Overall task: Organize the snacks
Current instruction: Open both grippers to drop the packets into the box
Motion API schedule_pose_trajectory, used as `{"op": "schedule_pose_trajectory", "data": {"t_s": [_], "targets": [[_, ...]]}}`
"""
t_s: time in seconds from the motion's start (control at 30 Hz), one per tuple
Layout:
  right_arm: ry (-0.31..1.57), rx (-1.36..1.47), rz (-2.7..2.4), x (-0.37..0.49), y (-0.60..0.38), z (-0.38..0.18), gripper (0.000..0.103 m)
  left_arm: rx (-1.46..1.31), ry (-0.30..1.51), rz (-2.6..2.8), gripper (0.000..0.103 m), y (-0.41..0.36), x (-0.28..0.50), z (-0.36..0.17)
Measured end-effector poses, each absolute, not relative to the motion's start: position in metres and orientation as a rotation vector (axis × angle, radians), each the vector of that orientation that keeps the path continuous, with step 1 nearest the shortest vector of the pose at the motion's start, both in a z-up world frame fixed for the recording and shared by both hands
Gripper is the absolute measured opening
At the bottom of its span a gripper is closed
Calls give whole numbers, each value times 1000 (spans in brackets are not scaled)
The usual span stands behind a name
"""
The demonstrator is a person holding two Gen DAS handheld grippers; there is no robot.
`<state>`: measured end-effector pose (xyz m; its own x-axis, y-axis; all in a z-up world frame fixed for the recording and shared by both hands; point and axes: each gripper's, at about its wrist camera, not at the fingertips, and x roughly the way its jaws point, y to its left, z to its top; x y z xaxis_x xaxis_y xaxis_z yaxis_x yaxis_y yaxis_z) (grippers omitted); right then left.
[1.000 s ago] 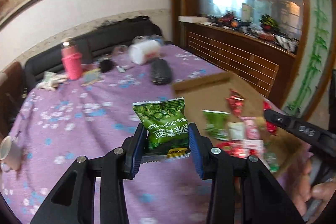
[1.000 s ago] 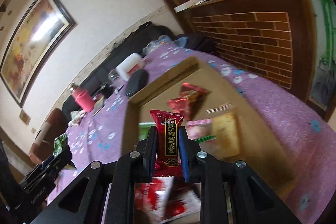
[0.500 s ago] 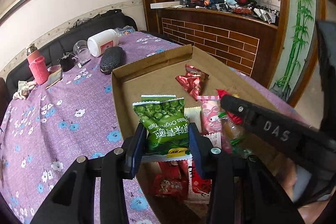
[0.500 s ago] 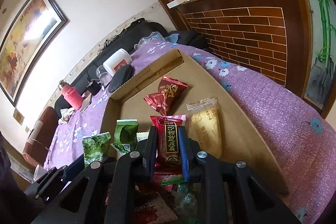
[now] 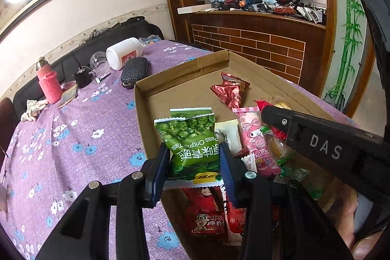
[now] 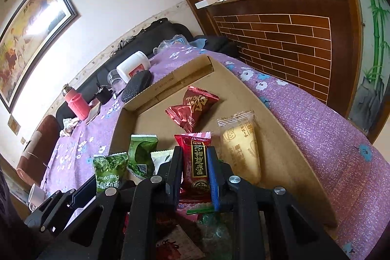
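Green pea packet (image 5: 189, 138), upright, print inverted

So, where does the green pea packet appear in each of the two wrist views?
Left wrist: green pea packet at centre, clamped in the left gripper.
Right wrist: same packet at lower left, beside the cardboard box.
Shared landmark: white jar lying on the purple tablecloth.
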<state>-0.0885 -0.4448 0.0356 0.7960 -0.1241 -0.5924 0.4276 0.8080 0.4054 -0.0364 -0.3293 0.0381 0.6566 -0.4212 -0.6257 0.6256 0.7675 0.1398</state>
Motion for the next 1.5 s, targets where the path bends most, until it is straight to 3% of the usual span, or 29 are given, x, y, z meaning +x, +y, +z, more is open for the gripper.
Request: {"op": "schedule_pose_trajectory", "data": {"t_s": [1.1,1.3,1.5], "targets": [[577,561,-333,-92,-447,37,23,399,564,-607,41,-332,-43,37],[558,558,-344,-95,-447,40,40,394,545,-606,49,-331,-46,41],[553,554,-346,-96,-446,42,42,388,539,-608,56,-330,-46,43]]}}
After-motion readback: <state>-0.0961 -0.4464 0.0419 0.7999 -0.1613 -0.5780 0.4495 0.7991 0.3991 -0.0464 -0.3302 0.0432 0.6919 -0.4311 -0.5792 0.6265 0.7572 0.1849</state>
